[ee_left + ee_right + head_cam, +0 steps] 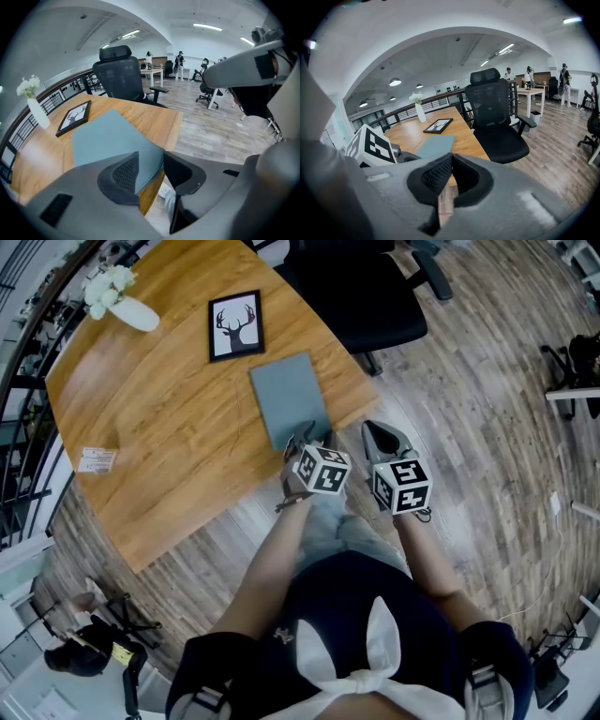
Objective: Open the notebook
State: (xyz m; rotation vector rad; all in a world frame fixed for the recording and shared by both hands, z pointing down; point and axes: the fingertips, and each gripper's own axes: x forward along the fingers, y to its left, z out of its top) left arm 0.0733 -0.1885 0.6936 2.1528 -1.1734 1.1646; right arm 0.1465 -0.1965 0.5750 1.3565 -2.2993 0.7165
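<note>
- Notebook (289,397): grey-blue, closed, flat on the table (159,427). Its near end reaches the table's edge, towards 6 o'clock in the head view. We judge this placing lets a jaw get at the corner from off the table.
- Left tongs (151,161): at 6 o'clock of the notebook and angled down. The jaws stand apart with the notebook's near corner between them. One pad lies against the corner, while wood shows in the gap before the other, so nothing is pinched yet. We take the pose as set to catch the cover for lifting.
- Right tongs (451,159): at 3 o'clock of the left pair, over the floor and clear of the table. The jaws are together with nothing in them. We judge this pair parked, out of the cover's way.
- Frame (235,324): at 11 o'clock of the notebook, lying apart from it.
- Vase (122,301): at 10 o'clock, well apart.
- Chair (366,287): at 1 o'clock, beyond the table.
</note>
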